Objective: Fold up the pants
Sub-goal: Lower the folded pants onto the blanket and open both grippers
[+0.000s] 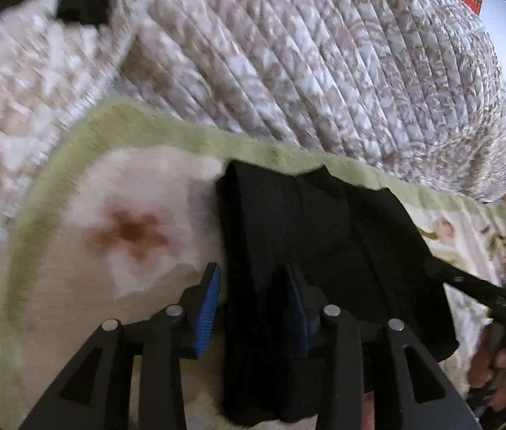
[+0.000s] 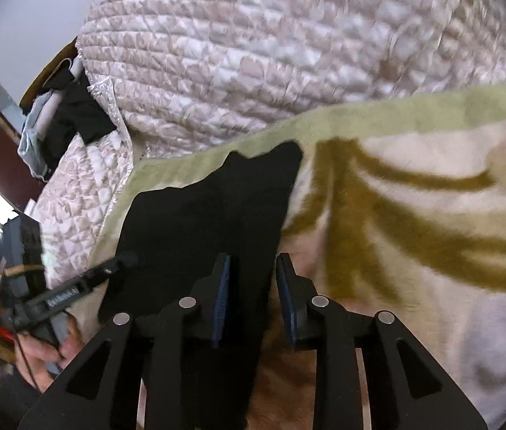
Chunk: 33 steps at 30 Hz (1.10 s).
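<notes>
pants [image 1: 306, 222]: black, soft, limp, likely light | lie on blanket [image 1: 74, 150] | left gripper [image 1: 253, 286], right gripper [image 2: 251, 272]: jaws spread, fabric edge between, unpinched | best grip: folded-edge corners

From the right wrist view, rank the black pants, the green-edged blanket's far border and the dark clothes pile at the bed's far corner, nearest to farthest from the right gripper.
1. Black pants: between the fingers of the right gripper.
2. Blanket's far border: beyond the pants, upper right.
3. Dark clothes pile: far left, on the quilt.
</notes>
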Motion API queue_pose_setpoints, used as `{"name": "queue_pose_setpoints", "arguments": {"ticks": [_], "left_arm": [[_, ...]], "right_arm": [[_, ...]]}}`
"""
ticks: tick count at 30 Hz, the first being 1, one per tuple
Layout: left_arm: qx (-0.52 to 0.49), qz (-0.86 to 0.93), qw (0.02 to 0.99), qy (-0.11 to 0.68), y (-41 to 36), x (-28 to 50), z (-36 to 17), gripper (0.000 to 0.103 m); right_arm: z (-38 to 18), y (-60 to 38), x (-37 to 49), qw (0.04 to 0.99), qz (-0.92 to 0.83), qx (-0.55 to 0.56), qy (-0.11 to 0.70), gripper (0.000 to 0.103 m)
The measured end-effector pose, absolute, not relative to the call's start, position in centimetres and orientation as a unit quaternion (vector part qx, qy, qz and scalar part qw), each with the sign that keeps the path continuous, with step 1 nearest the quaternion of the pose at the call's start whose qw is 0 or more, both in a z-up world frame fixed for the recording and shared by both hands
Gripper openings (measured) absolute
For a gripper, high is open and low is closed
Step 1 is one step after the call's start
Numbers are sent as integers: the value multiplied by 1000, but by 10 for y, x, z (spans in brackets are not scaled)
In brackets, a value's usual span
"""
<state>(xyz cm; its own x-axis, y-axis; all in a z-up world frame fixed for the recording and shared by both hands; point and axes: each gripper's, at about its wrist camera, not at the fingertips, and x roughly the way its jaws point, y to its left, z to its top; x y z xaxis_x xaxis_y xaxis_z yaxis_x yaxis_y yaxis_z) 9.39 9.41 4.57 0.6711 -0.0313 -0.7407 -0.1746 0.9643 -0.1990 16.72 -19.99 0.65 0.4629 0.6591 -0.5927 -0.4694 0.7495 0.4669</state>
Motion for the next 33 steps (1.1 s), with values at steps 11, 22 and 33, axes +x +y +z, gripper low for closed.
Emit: {"name": "queue_pose_setpoints", "arguments": {"ticks": [11,22,33], "left_arm": [[-70,21,912,403,38,39,44,39],[-82,49,913,396,42,41,48,39],[-66,77,911,400,43,46,48,39]], "right_arm": [[-1,-180,90,861,341,-33,376,9],[22,-187,95,868,341,-24,361,9],[9,-174,111,860,335,-42,382,9]]}}
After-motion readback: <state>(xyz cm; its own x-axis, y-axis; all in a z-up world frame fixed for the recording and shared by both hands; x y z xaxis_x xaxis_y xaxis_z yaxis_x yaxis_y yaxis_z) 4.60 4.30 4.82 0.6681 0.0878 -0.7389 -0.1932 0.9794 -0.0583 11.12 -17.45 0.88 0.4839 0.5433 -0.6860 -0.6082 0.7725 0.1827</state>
